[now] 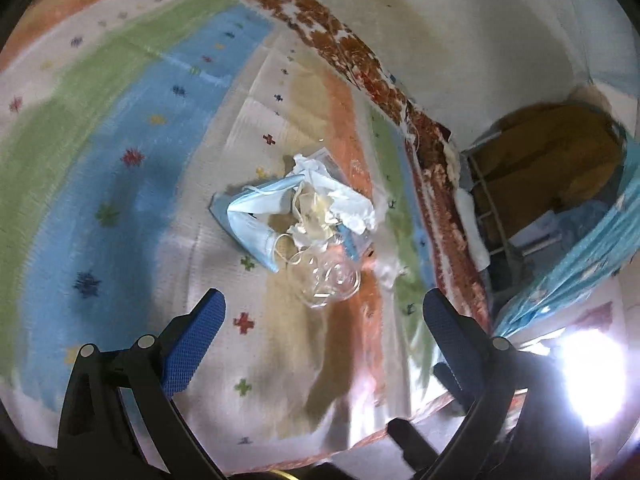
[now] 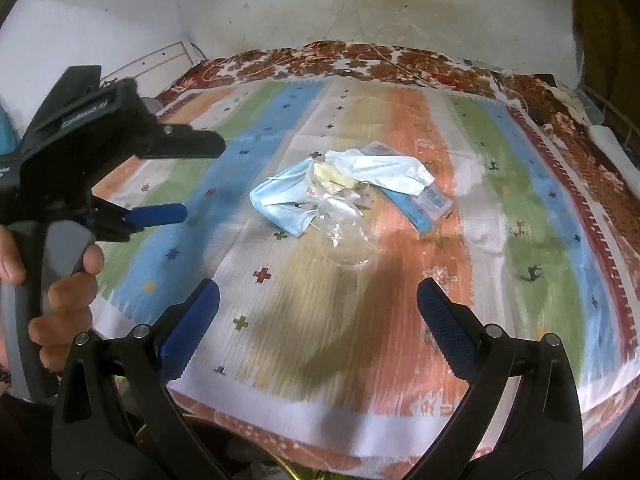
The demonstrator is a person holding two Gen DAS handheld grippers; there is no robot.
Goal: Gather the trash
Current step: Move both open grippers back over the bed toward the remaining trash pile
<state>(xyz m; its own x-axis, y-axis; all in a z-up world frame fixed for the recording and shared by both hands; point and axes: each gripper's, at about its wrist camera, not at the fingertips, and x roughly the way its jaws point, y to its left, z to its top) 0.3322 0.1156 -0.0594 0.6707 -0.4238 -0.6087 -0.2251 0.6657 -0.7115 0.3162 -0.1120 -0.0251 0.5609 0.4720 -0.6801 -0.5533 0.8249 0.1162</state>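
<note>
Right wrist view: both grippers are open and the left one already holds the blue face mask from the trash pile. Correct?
Not quite. Both are open, but the left gripper holds nothing; the right wrist view shows it off to the side, while the blue face mask lies in the trash pile on the striped cloth.

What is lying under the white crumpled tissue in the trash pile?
Under the white tissue a flat blue-and-clear packet sticks out, beside a blue face mask and clear plastic cup. The packet's far end is covered; anything beneath the middle is hidden.

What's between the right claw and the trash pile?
Only bare striped blanket lies between the open right claw and the trash pile, seen from the right wrist.
</note>
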